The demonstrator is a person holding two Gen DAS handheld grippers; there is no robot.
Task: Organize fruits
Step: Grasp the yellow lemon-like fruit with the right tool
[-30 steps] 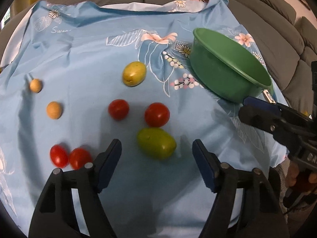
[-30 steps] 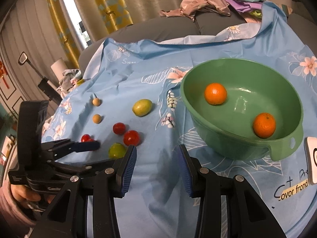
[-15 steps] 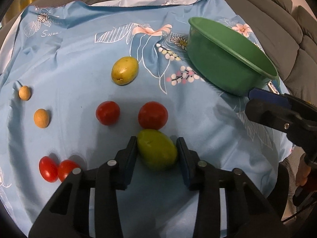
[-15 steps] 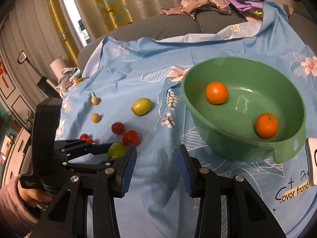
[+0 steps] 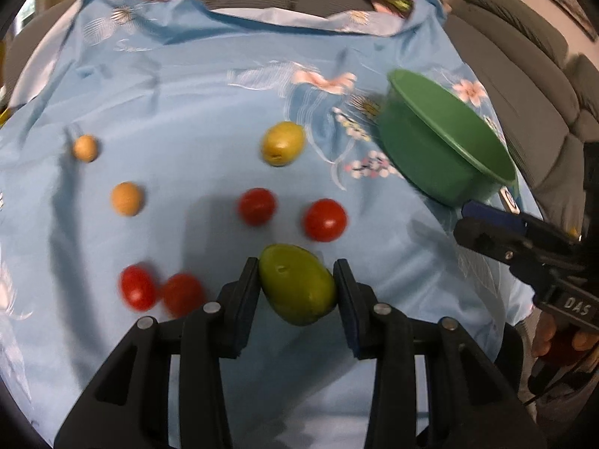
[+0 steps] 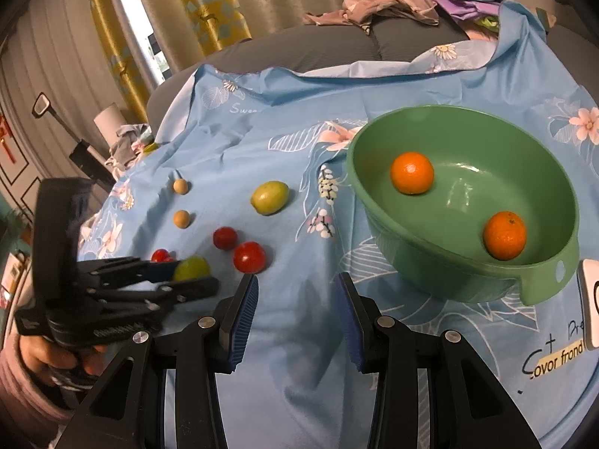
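Green and egg-shaped, the fruit (image 5: 297, 284) sits clamped between the pads of the left gripper (image 5: 297, 286), whose jaws have just been closing on it. In the left wrist view its long axis runs from 10 o'clock to 4 o'clock, with a small dimple on the upper face; the skin is smooth and dull, without marks. In the right wrist view it shows only partly (image 6: 191, 267) behind the left gripper's fingers (image 6: 194, 287).

On the blue cloth (image 5: 187, 86) lie more fruits: two red tomatoes (image 5: 325, 220) at 12 o'clock from the held fruit, two more (image 5: 137, 287) touching each other at 9 o'clock, a yellow-green fruit (image 5: 282, 143) farther up, its long axis near level, and two tan balls (image 5: 127, 199) at 10 o'clock.

At 2 o'clock stands the bowl (image 5: 430, 157), green plastic, tilted in this view. The right wrist view shows two oranges (image 6: 411, 173) inside, well apart, with bare floor between them. The right gripper (image 6: 297, 314) hovers over bare cloth at 7 o'clock from the bowl (image 6: 449, 269), its fingers apart and empty.

Open cloth lies between the held fruit and the bowl. A white device (image 6: 589, 303) lies at the bowl's right edge, and the sofa (image 5: 524, 86) rises beyond the cloth's right border.
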